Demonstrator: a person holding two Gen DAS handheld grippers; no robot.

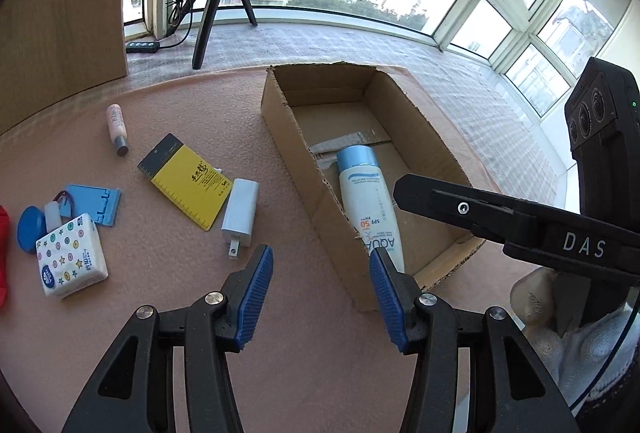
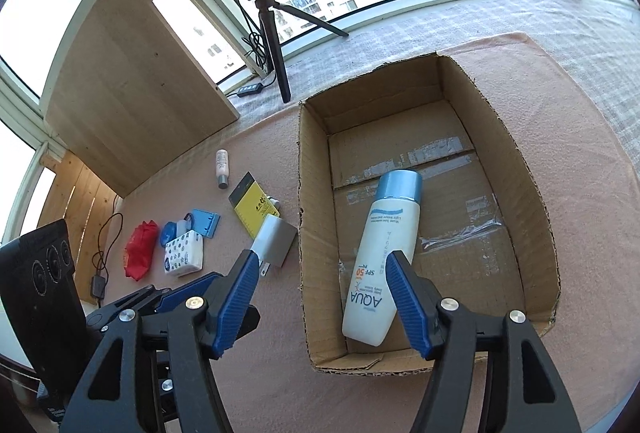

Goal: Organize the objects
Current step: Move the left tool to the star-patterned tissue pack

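Both grippers are hanging with fingers apart, left gripper (image 1: 321, 273) and right gripper (image 2: 320, 273) gripping nothing. One sunscreen bottle (image 2: 384, 257) is lying inside the cardboard box (image 2: 312, 201). Next is probably the white charger (image 1: 240, 211): grip its flat sides. Beyond it are lying one yellow card (image 1: 186, 185) and one small tube (image 1: 117, 127).

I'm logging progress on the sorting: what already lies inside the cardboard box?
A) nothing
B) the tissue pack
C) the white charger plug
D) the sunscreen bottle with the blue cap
D: the sunscreen bottle lies on the floor of the cardboard box; the charger plug and tissue pack sit outside on the mat.
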